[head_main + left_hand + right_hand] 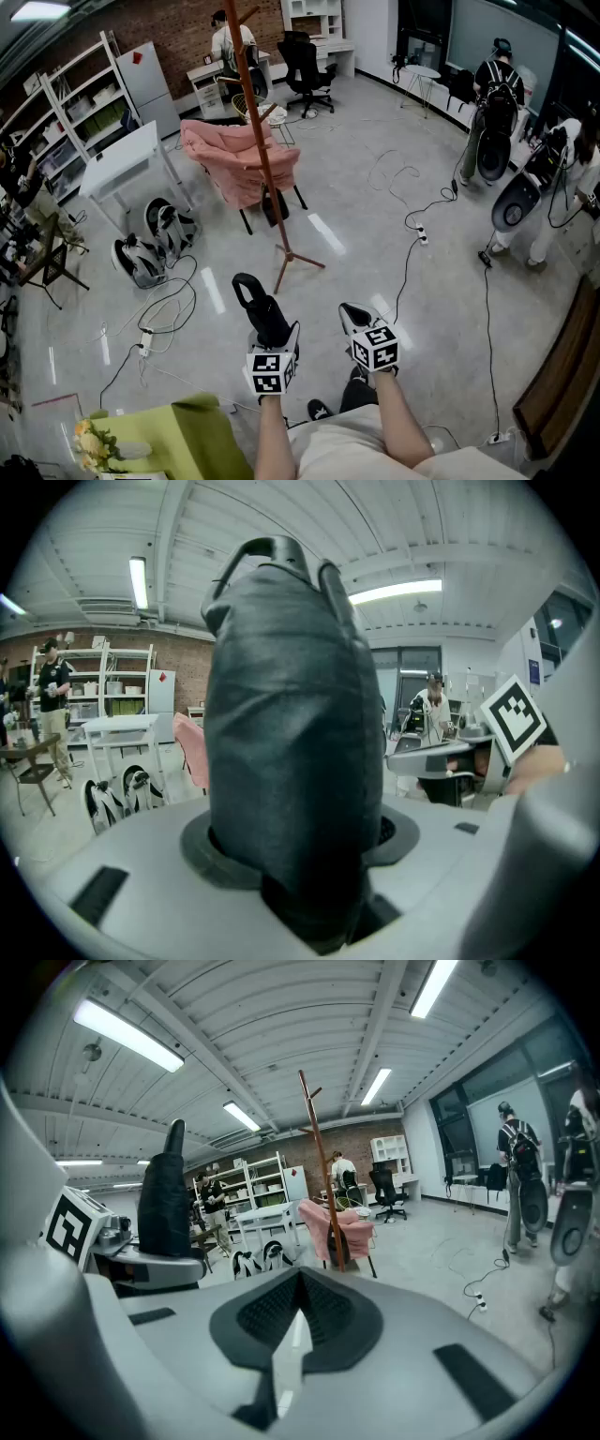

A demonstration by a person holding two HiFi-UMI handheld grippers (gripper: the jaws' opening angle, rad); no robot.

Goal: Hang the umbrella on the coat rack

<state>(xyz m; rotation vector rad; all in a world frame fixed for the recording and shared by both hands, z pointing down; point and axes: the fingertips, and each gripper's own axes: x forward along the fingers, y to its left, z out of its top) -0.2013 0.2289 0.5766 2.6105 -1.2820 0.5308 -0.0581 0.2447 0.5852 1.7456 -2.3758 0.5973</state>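
a person's bare forearms [398, 422] reached out over a grey floor [356, 187], each hand carrying a claw topped with a marker cube. the left claw [273, 339] was clenched on a folded black umbrella [260, 305]. the umbrella stood up out of the jaws and filled the space between them, with its strap loop at the far end. just beside it, the right claw [354, 317] was clamped shut on nothing, its dark pads [258, 1321] meeting at the tips.

beyond the claws, loose cables [164, 314] trailed across the floor, and two black-and-white packs [155, 244] lay to the left. the coat rack [267, 150], a slim brown pole on spread feet with short pegs near its top, stood ahead of the person and well apart from the umbrella. a pink cloth [239, 159] lay draped over a chair right at the pole; whether it touched the pole could not be told.

farther left stood a white desk [122, 159], with white shelves [66, 103] behind it near a brick wall. a black office chair [307, 66] stood at the far end of the room, near a person at a work station [230, 42]. two more people [495, 103] stood along the right side with dark gear.
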